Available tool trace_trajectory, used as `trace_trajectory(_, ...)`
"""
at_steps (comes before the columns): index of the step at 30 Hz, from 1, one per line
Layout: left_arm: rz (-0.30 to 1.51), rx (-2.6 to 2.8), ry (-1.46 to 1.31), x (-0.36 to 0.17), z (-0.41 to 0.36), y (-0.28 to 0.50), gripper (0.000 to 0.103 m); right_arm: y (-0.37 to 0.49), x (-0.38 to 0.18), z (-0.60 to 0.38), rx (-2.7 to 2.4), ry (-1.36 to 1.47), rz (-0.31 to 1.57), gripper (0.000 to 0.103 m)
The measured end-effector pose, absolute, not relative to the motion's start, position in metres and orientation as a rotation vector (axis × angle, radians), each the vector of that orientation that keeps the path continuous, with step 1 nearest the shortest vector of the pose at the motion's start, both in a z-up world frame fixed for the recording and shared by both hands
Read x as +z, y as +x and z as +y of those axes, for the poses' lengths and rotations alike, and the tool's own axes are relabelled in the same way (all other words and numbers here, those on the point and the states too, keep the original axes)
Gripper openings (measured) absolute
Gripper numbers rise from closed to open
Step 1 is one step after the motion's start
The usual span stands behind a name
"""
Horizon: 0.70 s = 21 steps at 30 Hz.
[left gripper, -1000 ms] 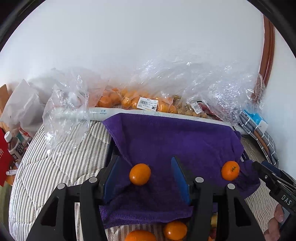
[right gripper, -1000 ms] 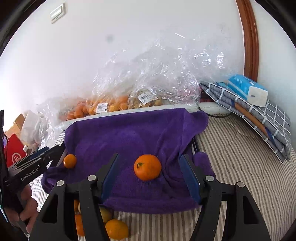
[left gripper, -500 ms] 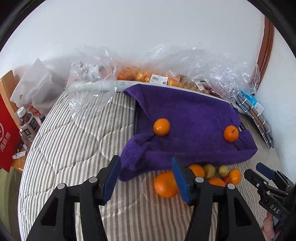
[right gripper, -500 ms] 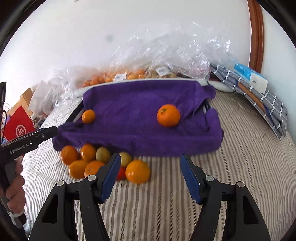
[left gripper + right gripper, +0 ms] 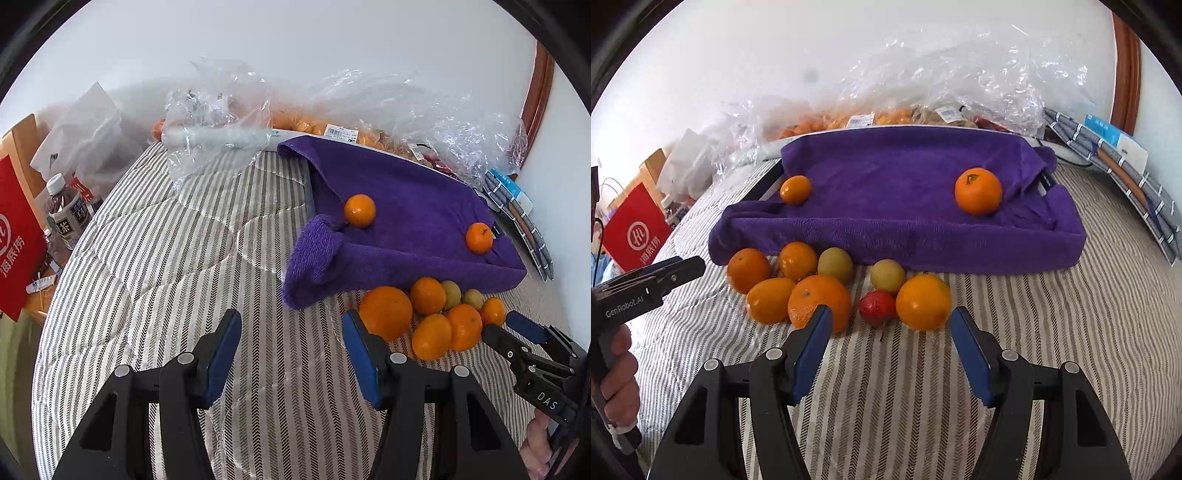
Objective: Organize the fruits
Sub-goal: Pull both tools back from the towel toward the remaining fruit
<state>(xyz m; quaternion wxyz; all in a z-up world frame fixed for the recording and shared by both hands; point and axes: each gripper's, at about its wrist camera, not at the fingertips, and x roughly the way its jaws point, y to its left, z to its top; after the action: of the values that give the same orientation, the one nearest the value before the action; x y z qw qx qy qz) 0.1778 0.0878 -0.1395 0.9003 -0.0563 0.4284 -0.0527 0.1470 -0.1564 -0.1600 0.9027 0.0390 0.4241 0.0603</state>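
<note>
Both grippers hang empty over the striped bedcover [image 5: 1034, 332], jaws spread wide, so this reads as the pause between placements: two oranges already sit on the purple towel [image 5: 905, 173], one small orange [image 5: 795, 189] at its left end, a larger orange [image 5: 978, 190] toward the right, and the loose pile [image 5: 834, 288] waits just in front of the towel's near edge. The right gripper [image 5: 890, 343] is lined up nicely; the red fruit [image 5: 877, 307] lies just ahead of its gap, with a big orange [image 5: 923, 302] off its right finger and another orange [image 5: 819, 302] touching close to its left finger. The left gripper [image 5: 291, 350] points at bare bedcover, the pile off to its right, the nearest orange [image 5: 385, 312] just beyond its right finger (a swing rightward looks needed there). Next move, by my reading: ease forward, straddle one fruit without nudging its neighbours, since round fruit rolls, then close gently and lift it onto the towel.
</note>
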Motion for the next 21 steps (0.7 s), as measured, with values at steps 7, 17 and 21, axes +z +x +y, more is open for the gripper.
trace_trajectory(7, 0.916, -0.123, -0.211, -0.153, 0.102, 0.183, 0.054, 0.162, -0.164, -0.159, 0.082, 0.046, 0.915, 0.067)
trace_trajectory(17, 0.902, -0.112, -0.193, -0.156, 0.1, 0.182, 0.054, 0.172, -0.173, -0.153, 0.065, 0.013, 0.914, 0.058)
trace_trajectory(21, 0.89, -0.121, -0.202, -0.155, 0.1, 0.18, 0.054, 0.17, -0.17, -0.153, 0.075, 0.017, 0.894, 0.057)
